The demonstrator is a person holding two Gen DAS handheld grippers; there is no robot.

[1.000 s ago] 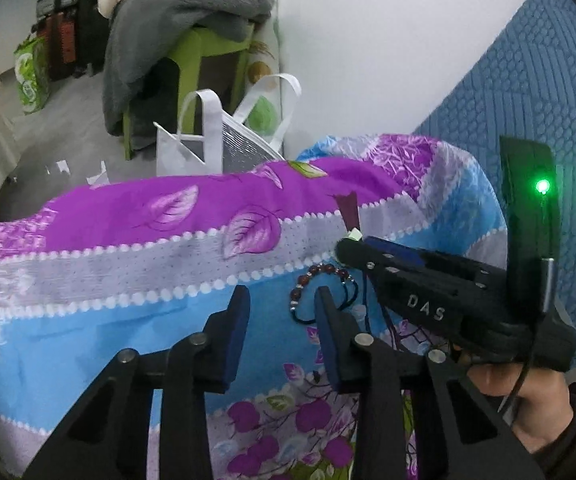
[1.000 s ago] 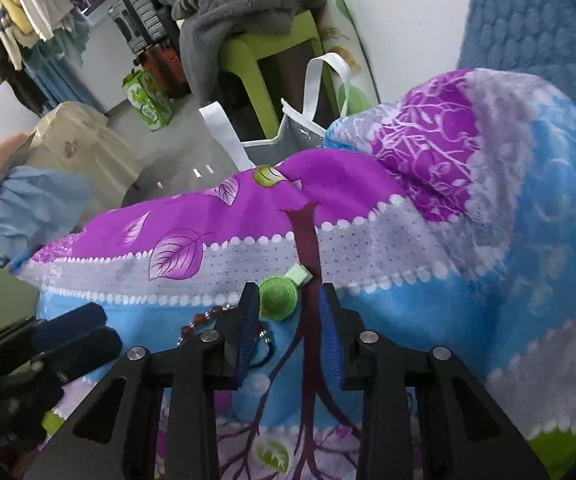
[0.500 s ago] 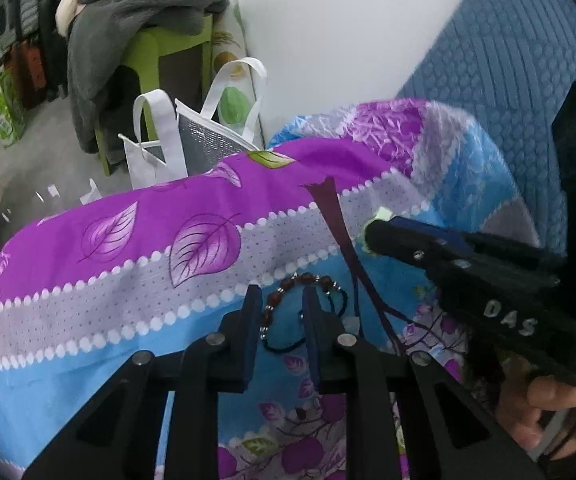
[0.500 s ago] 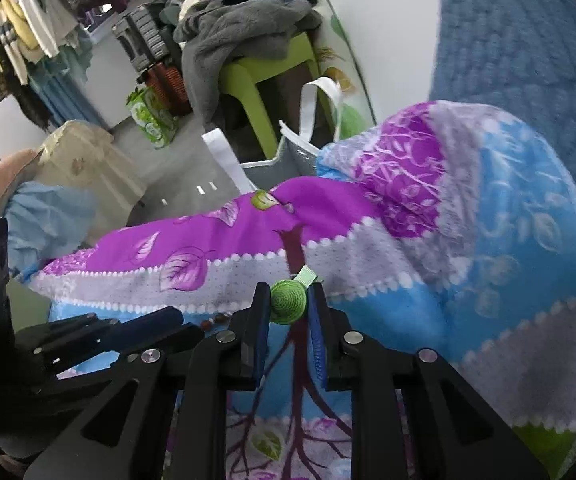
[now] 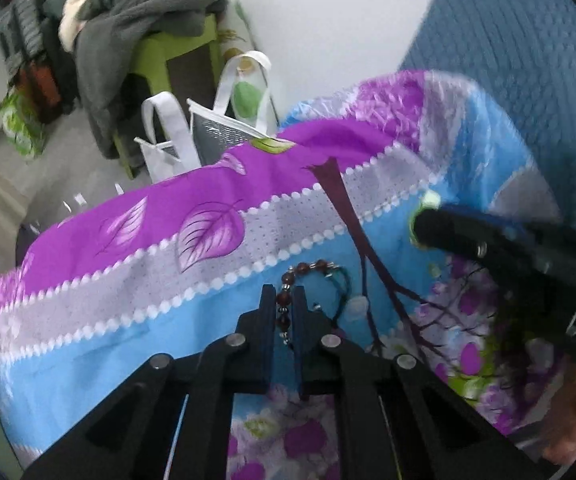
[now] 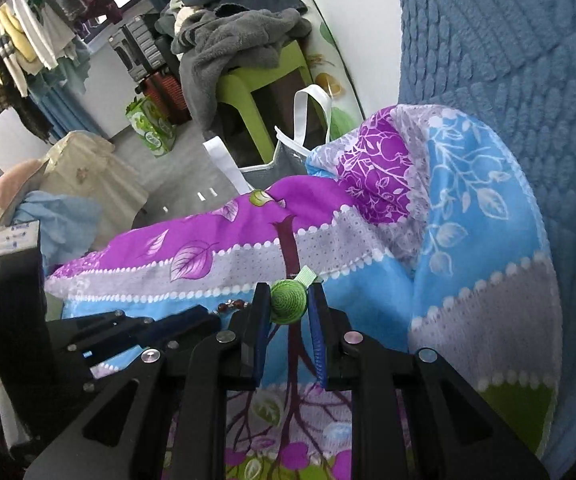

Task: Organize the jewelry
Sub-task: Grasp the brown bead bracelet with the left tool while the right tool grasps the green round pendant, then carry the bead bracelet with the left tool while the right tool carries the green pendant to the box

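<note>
Now left tongs [image 5: 283, 304] are pinched narrow on the beaded bracelet [image 5: 288, 280]: dark red-brown round glossy beads with small silver spacers, strung in a loop. A few beads sit between the flat blue-edged pads, and the rest of the loop curves up and right onto the bedsheet [image 5: 127, 320], joined to a dark thin cord. Right tongs [image 6: 288, 306] are clamped on the green hair clip [image 6: 288, 303]: a round coiled-cord disc, ribbed spiral texture, with a pale green ribbon tab poking out at its upper right. Clip is held just above the sheet, over the dark maroon tree-trunk print.

Versus a second ago: both tongs were spread wide, bracelet lay loose ahead of the left pair and the clip lay on the sheet ahead of the right pair; both pairs have since closed on their items.

Bedsheet is smooth thin fabric, blue, purple and grey bands, leaf prints, white scalloped dot borders. It is draped over a rounded bulge at the right. Behind it is a white mesh-sided tote bag [image 5: 211, 136] with flat white strap handles, then a lime green plastic stool [image 6: 263, 76] heaped with grey fleece clothing [image 6: 231, 40]. Quilted blue textured fabric [image 6: 488, 40] fills the right side.
</note>
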